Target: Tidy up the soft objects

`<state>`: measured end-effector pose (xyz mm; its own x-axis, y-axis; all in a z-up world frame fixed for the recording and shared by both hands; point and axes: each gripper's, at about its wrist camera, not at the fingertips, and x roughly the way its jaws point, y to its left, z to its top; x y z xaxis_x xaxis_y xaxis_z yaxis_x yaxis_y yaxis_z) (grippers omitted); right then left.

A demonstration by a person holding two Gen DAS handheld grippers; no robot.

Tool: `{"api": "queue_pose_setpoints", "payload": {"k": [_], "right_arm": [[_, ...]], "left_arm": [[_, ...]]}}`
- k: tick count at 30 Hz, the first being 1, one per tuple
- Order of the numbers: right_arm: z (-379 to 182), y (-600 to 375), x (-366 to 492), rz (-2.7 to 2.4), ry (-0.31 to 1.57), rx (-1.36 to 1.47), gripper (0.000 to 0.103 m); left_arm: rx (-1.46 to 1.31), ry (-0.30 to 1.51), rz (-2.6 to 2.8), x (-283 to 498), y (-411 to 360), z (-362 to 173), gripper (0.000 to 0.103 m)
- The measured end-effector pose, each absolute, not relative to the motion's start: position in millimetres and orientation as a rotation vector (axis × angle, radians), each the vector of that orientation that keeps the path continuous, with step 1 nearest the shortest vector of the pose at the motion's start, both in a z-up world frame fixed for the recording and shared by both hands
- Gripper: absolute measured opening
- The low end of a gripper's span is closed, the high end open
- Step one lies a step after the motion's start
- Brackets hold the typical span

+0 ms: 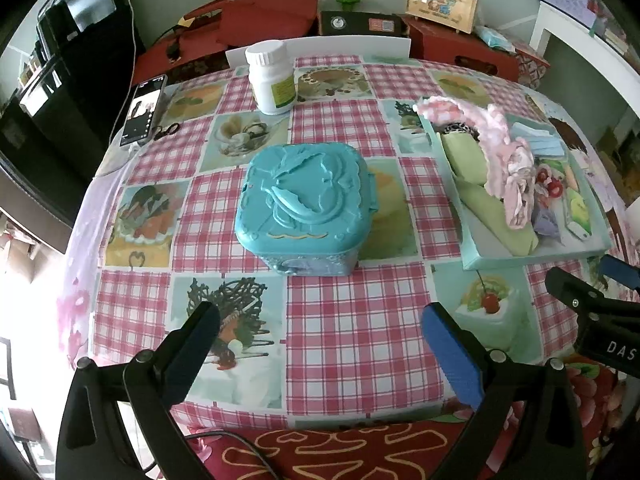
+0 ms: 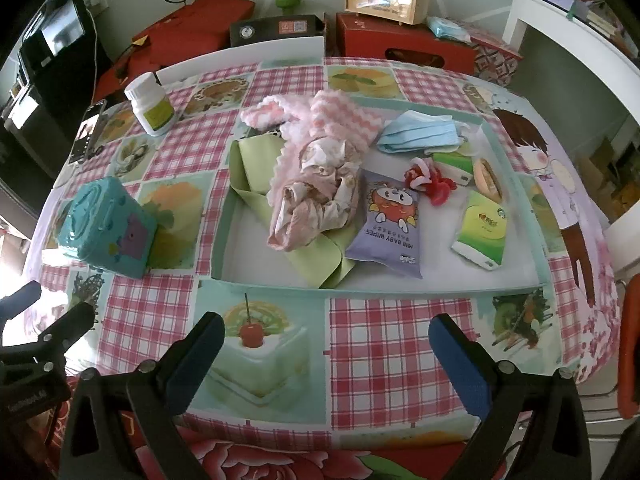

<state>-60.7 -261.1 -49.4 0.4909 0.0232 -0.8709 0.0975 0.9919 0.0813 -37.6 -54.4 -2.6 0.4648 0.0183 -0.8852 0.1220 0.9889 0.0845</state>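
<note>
The soft things lie heaped in the shallow tray [image 2: 224, 240]: a pink-and-white fluffy cloth [image 2: 320, 118] draped over the far rim, a crumpled printed fabric [image 2: 320, 184] atop a flat green cloth [image 2: 252, 168], a blue face mask [image 2: 420, 132], a purple baby wipes pack [image 2: 386, 224] and a green tissue pack [image 2: 482, 228]. Left of the tray stands a closed, hard teal plastic box [image 1: 304, 200] with a raised relief lid. Both the left gripper [image 1: 320, 356] and right gripper [image 2: 326, 360] hover spread wide and empty over the checked worktop [image 2: 392, 344]. Whether sorting is ahead or done, I cannot tell. Limp cloth is best pinched at a thick fold, not a loose edge; slick packs across their narrow sides.
</note>
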Motion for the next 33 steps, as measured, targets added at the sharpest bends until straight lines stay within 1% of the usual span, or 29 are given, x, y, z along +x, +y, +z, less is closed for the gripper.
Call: {"api": "queue_pose_setpoints", "payload": {"k": [33], "right_arm": [[-45.4, -263.8, -61.9, -0.048, 1.054, 0.128, 0.103]], "left_arm": [[0.148, 1.066, -0.031, -38.4, -52.6, 0.8, 0.1]]}}
